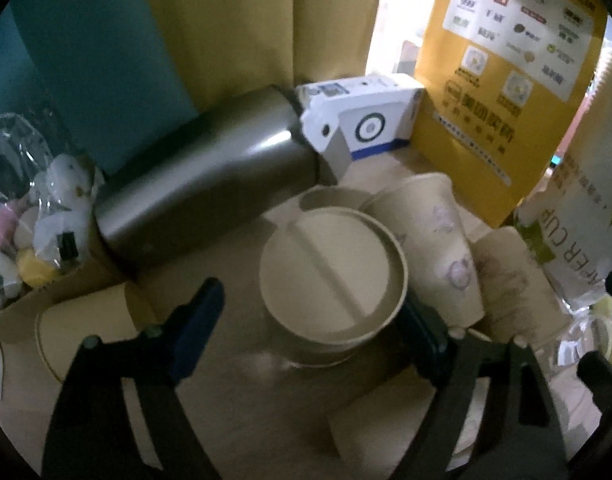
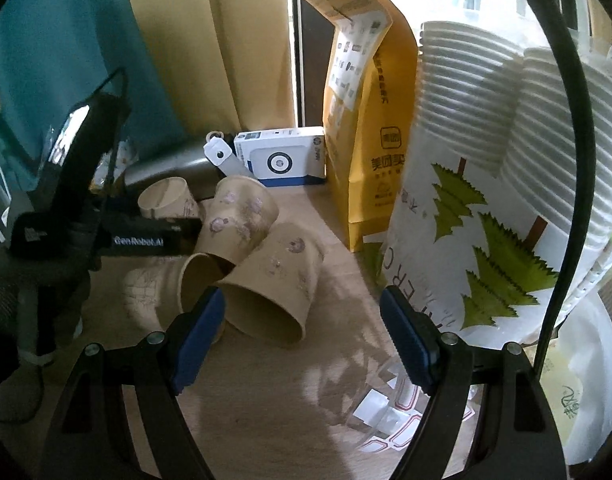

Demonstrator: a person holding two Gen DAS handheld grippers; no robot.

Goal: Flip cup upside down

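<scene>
A tan paper cup (image 1: pixel 333 280) stands on the wooden table between the fingers of my left gripper (image 1: pixel 309 320). Its round end with a raised ridge faces me; I cannot tell if that is its base. The jaws stand wide open around it, with the right finger near its wall. In the right wrist view my right gripper (image 2: pixel 302 344) is open and empty above the table, just in front of a paper cup lying on its side (image 2: pixel 272 292). The left gripper's body (image 2: pixel 86 216) shows at the left there. More cups (image 2: pixel 238 216) lie behind.
A grey metal flask (image 1: pixel 202 184) lies on its side behind the cup. A white and blue box (image 1: pixel 365 120), a yellow paper bag (image 1: pixel 501 92), a bagged stack of white cups (image 2: pixel 485 184) and a bag of small items (image 1: pixel 38 208) crowd the table.
</scene>
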